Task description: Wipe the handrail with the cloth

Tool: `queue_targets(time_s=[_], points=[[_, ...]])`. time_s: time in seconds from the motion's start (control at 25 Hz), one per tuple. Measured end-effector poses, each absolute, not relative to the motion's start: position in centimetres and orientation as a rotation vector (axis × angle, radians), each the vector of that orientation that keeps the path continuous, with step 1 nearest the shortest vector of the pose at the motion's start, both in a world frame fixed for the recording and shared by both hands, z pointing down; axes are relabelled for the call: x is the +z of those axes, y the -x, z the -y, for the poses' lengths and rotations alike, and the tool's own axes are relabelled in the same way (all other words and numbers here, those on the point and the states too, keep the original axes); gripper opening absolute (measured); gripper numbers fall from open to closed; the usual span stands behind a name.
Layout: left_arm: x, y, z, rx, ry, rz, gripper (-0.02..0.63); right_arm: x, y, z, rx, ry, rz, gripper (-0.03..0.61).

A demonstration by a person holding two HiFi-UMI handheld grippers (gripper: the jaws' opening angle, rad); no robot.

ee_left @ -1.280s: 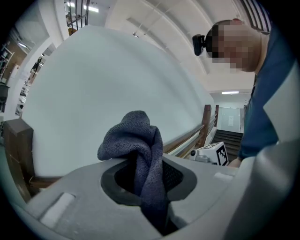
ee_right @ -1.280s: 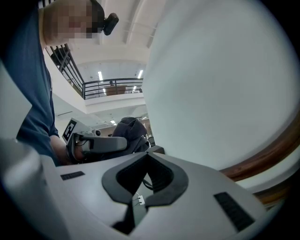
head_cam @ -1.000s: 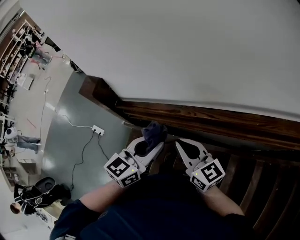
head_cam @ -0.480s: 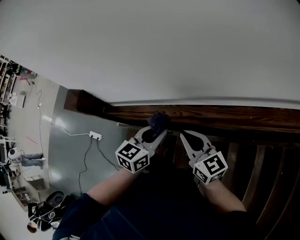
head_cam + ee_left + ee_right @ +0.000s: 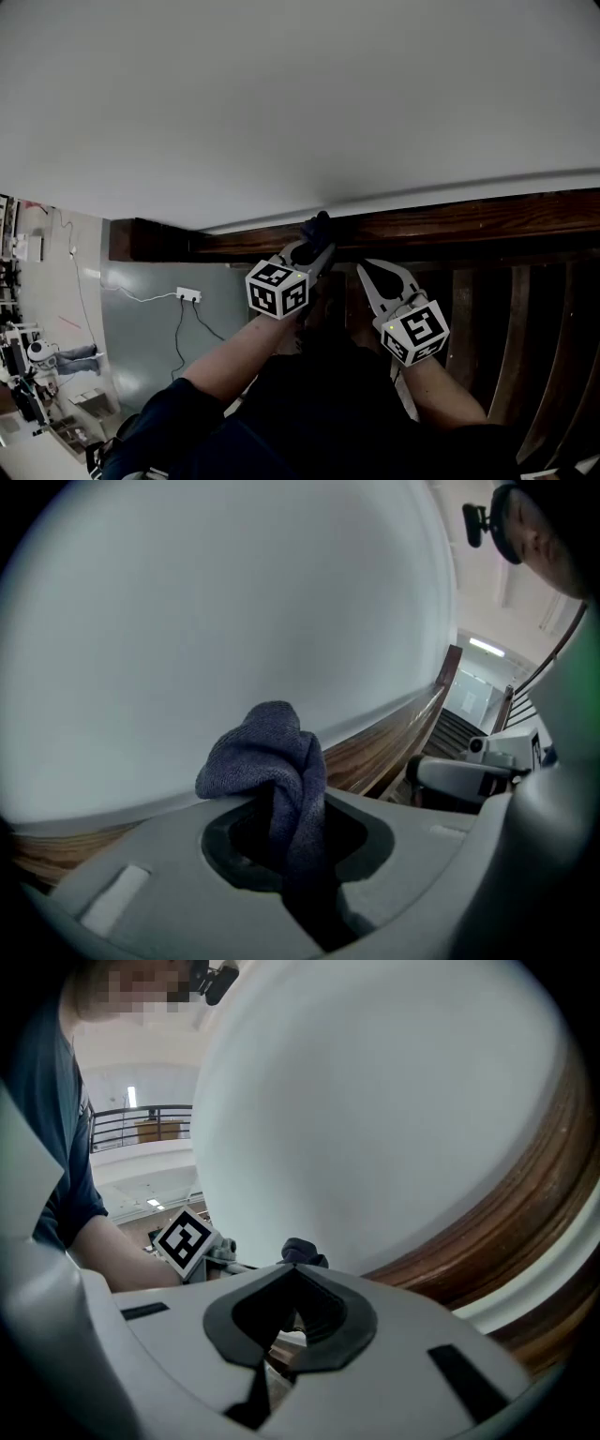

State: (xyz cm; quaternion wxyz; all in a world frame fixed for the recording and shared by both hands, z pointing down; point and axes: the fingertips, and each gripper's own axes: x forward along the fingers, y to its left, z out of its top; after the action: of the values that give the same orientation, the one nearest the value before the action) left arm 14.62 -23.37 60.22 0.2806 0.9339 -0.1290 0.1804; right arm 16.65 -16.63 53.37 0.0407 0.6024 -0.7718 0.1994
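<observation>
A dark wooden handrail [image 5: 450, 223] runs across the head view below a white wall; it also shows as a brown band [image 5: 394, 744] in the left gripper view and as a curved brown strip [image 5: 506, 1232] in the right gripper view. My left gripper [image 5: 317, 246] is shut on a bunched dark blue cloth [image 5: 274, 761], and the cloth [image 5: 317, 228] rests against the rail's near edge. Just right of it and slightly below the rail, my right gripper [image 5: 371, 274] is shut with nothing in it. From the right gripper view the cloth [image 5: 302, 1252] peeks over the jaws.
Dark balusters [image 5: 521, 328] drop below the rail at the right. Far below at the left lies a grey floor [image 5: 141, 319] with a white power strip [image 5: 187, 295] and cables. A white wall [image 5: 300, 103] fills the upper half.
Both grippers and the cloth have risen in the view toward the rail, and the cloth now meets it. The view has swung so the rail lies nearly level.
</observation>
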Motion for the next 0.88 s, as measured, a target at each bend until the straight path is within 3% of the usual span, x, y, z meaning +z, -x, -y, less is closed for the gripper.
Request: queue_targets(time_s=[0.44, 0.88], points=[[61.8, -18.3, 23.8, 0.656, -2.478, 0.309, 0.078, 54.5, -20.2, 13.9, 0.685, -1.976, 2.310, 0.008], [56.8, -25.0, 20.1, 0.653, -2.581, 0.119, 0.078, 52.4, -24.2, 10.4, 0.669, -2.164, 2.229, 0.008]])
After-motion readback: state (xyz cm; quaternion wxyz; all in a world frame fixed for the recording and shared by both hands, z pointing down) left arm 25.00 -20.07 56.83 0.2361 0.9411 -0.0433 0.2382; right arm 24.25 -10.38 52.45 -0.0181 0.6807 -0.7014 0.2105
